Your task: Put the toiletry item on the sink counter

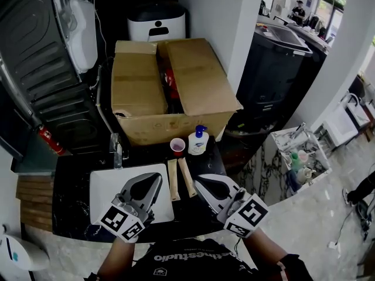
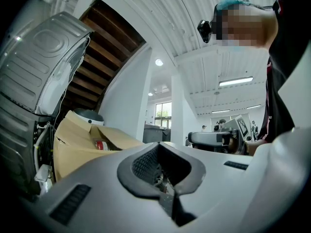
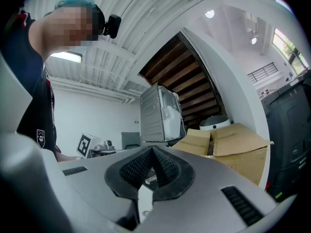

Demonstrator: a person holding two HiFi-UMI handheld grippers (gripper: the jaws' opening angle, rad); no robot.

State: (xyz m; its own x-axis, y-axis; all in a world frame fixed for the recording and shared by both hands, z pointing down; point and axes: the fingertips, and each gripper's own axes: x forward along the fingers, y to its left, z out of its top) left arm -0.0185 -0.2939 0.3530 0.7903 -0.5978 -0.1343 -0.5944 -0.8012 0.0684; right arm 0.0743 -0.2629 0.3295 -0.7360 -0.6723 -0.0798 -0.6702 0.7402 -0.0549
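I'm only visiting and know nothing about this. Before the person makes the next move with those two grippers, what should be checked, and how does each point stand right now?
1. Left gripper empty: ok, jaws together with nothing between them.
2. Right gripper empty: ok, jaws together with nothing held.
3. Jaws ready to take an item: not ok, both are shut.
4. Pump bottle standing upright on the counter: ok, beside the red cup.
5. Bare counter space to set something down: ok, left of the sink.
6. Which toiletry item is meant: cannot tell; the cardboard box is open, but its contents barely show.
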